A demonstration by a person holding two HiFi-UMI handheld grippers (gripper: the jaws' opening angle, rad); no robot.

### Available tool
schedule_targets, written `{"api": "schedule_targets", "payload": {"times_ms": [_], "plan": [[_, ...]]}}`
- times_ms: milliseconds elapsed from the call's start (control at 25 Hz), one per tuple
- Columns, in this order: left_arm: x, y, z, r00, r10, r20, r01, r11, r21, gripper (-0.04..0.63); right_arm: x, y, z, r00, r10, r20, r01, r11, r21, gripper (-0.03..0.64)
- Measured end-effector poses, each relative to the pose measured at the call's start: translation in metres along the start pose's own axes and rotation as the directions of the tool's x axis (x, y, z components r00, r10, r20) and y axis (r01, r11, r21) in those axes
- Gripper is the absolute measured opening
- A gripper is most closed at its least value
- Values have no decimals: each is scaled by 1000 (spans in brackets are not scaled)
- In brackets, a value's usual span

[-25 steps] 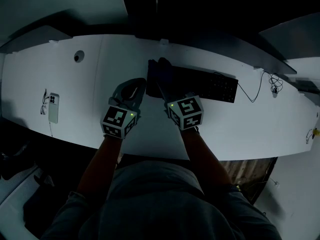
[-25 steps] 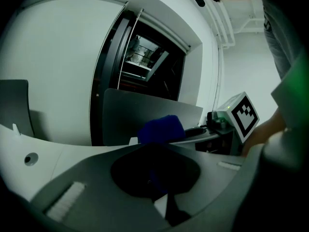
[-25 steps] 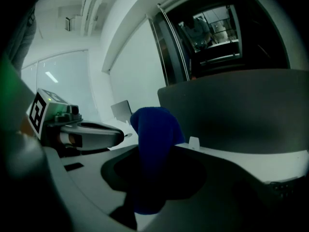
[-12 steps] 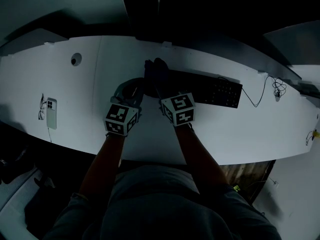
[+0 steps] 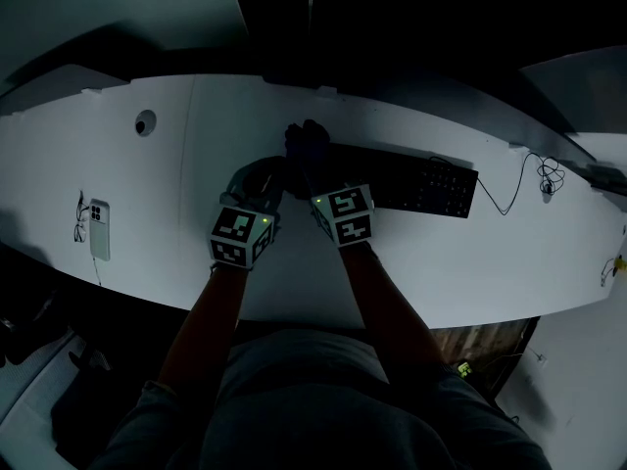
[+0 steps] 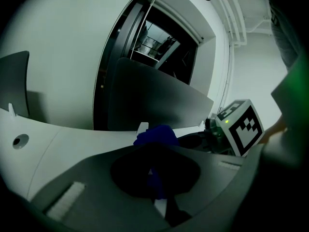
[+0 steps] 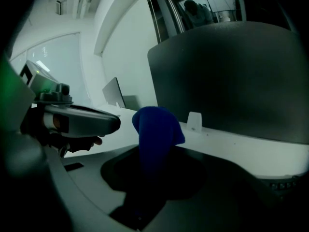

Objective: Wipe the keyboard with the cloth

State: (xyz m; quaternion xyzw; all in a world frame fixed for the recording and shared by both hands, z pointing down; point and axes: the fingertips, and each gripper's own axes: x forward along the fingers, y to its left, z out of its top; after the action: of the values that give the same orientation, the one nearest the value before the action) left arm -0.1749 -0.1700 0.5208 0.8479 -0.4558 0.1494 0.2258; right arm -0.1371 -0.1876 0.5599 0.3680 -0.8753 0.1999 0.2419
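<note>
Clamping cloth point(image 5: 306, 145): right claw point(image 5: 313, 174) | left claw point(image 5: 266, 172): together, beside cloth | cloth at keyboard point(image 5: 421, 186) end

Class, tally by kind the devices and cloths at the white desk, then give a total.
Black keyboard: 1
Phone: 1
Blue cloth: 1
Total: 3

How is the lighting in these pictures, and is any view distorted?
Head view: dim; the white desk is brightest, the keyboard almost black. Both gripper views: strong wide-angle bending, dark corners. Right gripper view: the blue cloth is clear.
</note>
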Motion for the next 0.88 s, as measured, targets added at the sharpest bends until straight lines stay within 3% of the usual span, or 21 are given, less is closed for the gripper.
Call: {"api": "schedule_targets", "payload": {"times_ms": [880], "plan": [[20, -7, -18, 998, -55, -21, 55, 998, -17, 8, -5, -13, -4, 995, -95, -28, 93, 995, -40, 138]]}}
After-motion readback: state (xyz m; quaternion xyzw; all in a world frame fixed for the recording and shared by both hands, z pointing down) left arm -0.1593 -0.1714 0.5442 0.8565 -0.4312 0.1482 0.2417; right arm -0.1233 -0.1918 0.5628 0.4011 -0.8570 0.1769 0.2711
